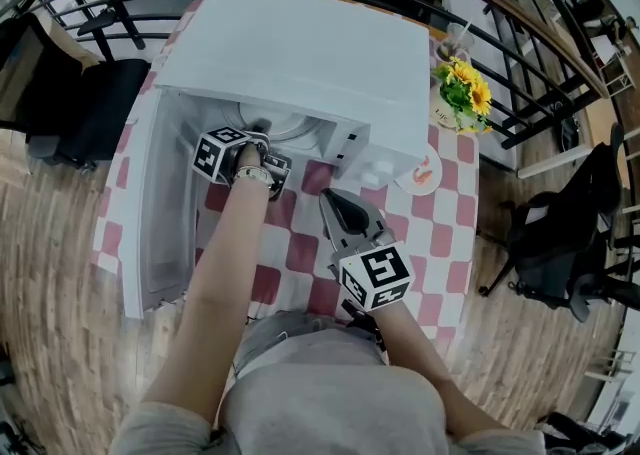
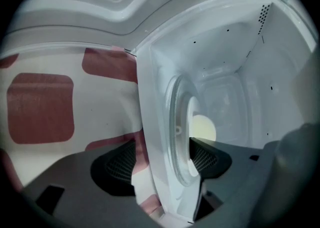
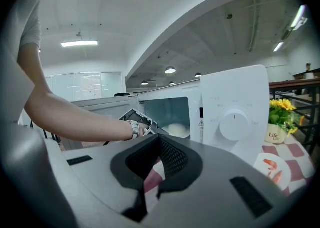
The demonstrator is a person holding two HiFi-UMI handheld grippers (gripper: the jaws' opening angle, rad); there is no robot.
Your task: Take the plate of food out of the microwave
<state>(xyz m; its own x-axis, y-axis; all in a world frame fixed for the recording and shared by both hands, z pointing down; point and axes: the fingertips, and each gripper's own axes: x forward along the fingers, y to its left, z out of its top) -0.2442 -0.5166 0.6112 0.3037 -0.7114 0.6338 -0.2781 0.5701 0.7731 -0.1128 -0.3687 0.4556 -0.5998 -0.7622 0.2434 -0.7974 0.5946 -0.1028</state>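
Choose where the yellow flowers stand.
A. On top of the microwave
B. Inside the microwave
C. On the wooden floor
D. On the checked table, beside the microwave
D: the yellow flowers stand in a small pot on the checked table, just past the microwave on its dial side, neither on it nor in it.

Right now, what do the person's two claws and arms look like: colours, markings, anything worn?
Both the left claw and right claw have smooth grey bodies with black, mesh-textured pads. Each carries a cube of black-and-white square markers: left cube, right cube. No cables show. The forearms are bare; a pale wristband circles the left wrist, and the person wears a light grey short-sleeved top.
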